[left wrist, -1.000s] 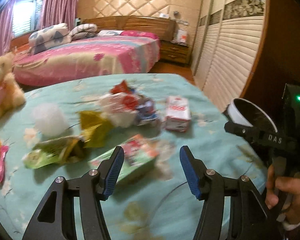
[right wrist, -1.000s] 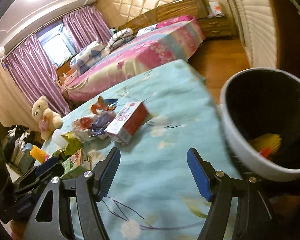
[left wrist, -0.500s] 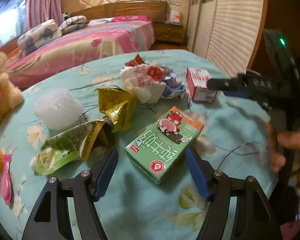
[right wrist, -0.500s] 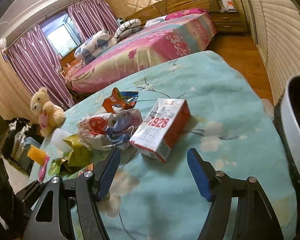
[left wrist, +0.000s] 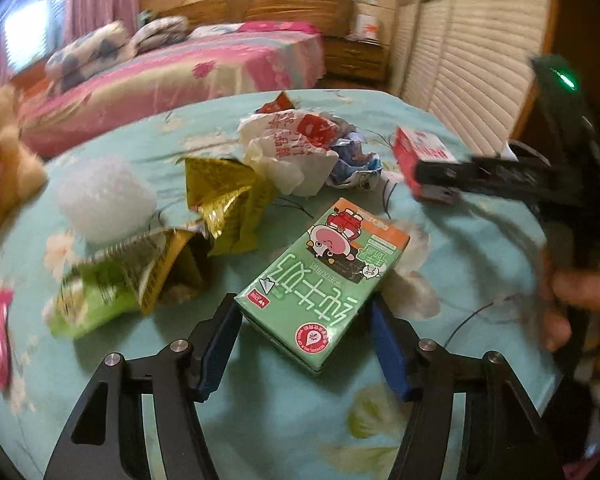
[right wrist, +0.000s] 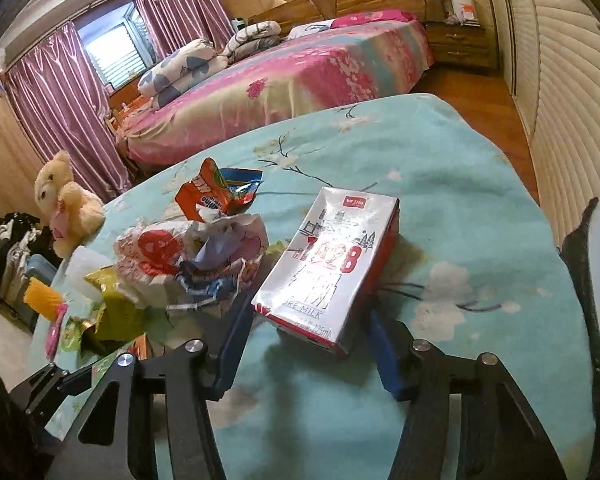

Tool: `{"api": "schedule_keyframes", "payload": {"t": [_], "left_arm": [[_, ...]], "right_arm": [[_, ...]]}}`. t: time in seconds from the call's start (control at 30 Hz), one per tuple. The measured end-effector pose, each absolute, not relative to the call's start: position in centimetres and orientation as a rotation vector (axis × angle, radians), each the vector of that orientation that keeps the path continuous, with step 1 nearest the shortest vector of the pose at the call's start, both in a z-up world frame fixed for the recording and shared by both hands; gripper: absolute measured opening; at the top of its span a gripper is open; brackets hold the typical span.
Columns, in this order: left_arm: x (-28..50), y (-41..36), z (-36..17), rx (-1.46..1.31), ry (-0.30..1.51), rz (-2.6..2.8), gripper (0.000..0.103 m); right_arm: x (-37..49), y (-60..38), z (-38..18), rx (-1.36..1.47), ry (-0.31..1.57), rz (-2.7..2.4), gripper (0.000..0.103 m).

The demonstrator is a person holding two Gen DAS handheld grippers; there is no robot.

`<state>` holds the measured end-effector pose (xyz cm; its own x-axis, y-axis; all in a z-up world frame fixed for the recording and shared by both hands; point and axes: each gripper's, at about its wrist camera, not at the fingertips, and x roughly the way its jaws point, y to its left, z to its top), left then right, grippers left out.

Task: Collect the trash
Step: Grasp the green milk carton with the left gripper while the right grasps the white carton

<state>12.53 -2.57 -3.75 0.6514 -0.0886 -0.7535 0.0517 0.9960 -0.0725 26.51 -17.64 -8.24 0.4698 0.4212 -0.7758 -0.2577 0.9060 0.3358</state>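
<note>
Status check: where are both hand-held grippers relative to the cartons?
Left hand-held gripper open, straddling green carton. Right hand-held gripper open, straddling red-and-white milk carton. Neither gripped yet. Crumpled wrappers crowd right gripper's left finger.

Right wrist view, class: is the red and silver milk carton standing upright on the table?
No: the milk carton lies flat on its broad side on the teal tablecloth, its printed face turned up.
</note>
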Motion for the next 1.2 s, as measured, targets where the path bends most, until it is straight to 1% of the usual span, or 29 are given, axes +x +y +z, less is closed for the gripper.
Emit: {"api": "schedule_keyframes", "payload": {"t": [0.17,0.23,0.27,0.33,0.37,0.4,0.43,0.57,0.67,0.7,0.73,0.77,0.83,0.97,1.03,1.07,1.1,1.17,1.2], "left_arm": [[12.1,-4.2,-3.9,-0.219,0.84,-0.045,0.061],[12.5,-5.0,-4.2,-0.216,0.862,-0.068,0.063],[12.6,-5.3,-4.2,-0.2,0.873,-0.07,0.064],[12.6,-5.2,-4.1,-0.177,0.869,-0.09,0.066],[12.6,-5.0,-4.0,-0.158,0.868,-0.095,0.07],[12.8,-4.8,-3.8,-0.13,0.871,-0.093,0.073],[13.0,-4.7,-3.7,-0.111,0.867,-0.093,0.073],[13.3,-4.5,-3.3,-0.044,0.858,-0.123,0.075],[14.1,-4.8,-3.8,-0.03,0.871,-0.135,0.075],[14.3,-4.9,-4.0,-0.031,0.878,-0.136,0.072],[14.4,-5.0,-4.2,-0.032,0.883,-0.14,0.066],[14.6,-5.2,-4.3,-0.031,0.886,-0.141,0.06],[14.5,-5.4,-4.2,-0.035,0.875,-0.107,0.059],[14.3,-5.9,-4.4,-0.123,0.871,-0.065,0.06],[14.4,-6.2,-4.3,-0.123,0.881,-0.057,0.063],[14.5,-6.2,-4.3,-0.122,0.886,-0.049,0.069],[14.5,-6.0,-4.2,-0.119,0.883,-0.049,0.076],[14.6,-5.8,-4.2,-0.112,0.883,-0.051,0.081],[14.7,-5.7,-4.3,-0.102,0.891,-0.048,0.081]], "right_arm": [[24.8,-20.1,-7.1,0.128,1.025,0.475,0.056],[24.1,-21.3,-6.9,0.077,1.04,0.462,0.056],[24.0,-21.7,-6.9,0.073,1.048,0.457,0.058],[24.0,-23.0,-7.3,0.135,1.079,0.443,0.06],[24.0,-23.4,-7.4,0.17,1.094,0.441,0.068],[24.1,-23.8,-7.6,0.217,1.099,0.439,0.073],[24.1,-24.1,-7.7,0.248,1.092,0.432,0.073],[24.5,-23.8,-7.8,0.309,1.064,0.412,0.073],[25.3,-22.7,-7.9,0.297,1.049,0.382,0.073],[25.5,-22.4,-8.0,0.276,1.047,0.366,0.073],[25.7,-22.0,-8.1,0.254,1.039,0.348,0.073],[25.9,-21.9,-8.2,0.232,1.032,0.335,0.072],[26.2,-21.7,-8.6,0.19,1.026,0.313,0.062],[26.1,-21.8,-8.6,0.152,1.016,0.36,0.059],[26.1,-21.9,-8.5,0.123,1.027,0.389,0.058],[26.1,-22.0,-8.5,0.121,1.033,0.391,0.058],[26.1,-22.3,-8.4,0.129,1.036,0.383,0.06],[26.1,-22.8,-8.4,0.164,1.041,0.377,0.062],[26.1,-23.0,-8.6,0.19,1.044,0.381,0.066]]}}
